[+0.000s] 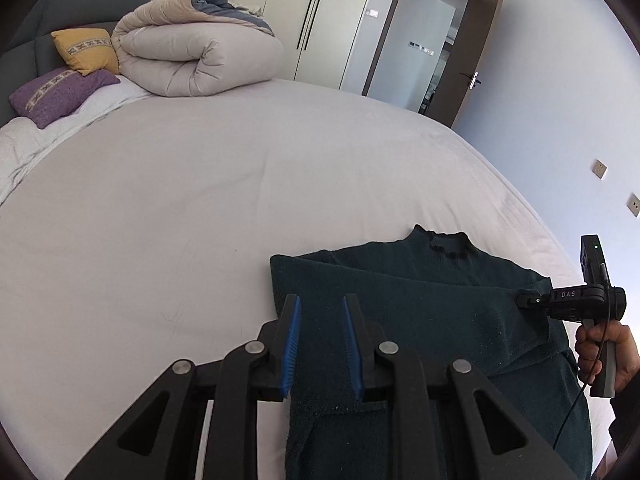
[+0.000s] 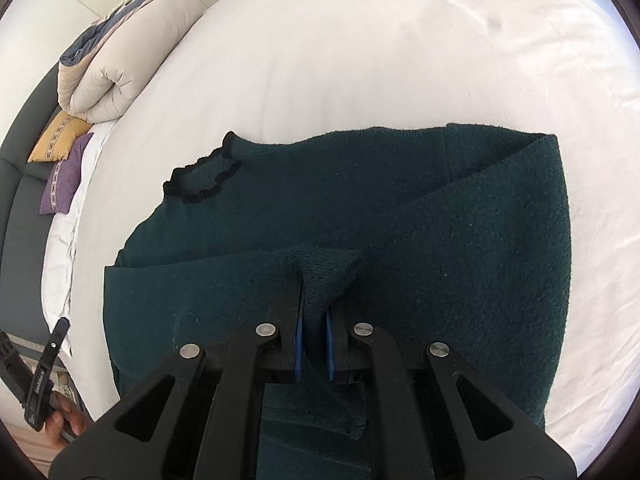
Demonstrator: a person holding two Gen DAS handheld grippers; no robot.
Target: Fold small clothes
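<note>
While the dark green sweater lay flat on the bed, one sleeve was already folded across its body; further folds looked outstanding. Right tool, pitched steeply down over the sweater's middle, pinched a raised tuck of knit. Left tool hung above the sweater's near edge, jaws a little apart, nothing visibly gripped. A hand held the right tool's handle beside the sweater.
</note>
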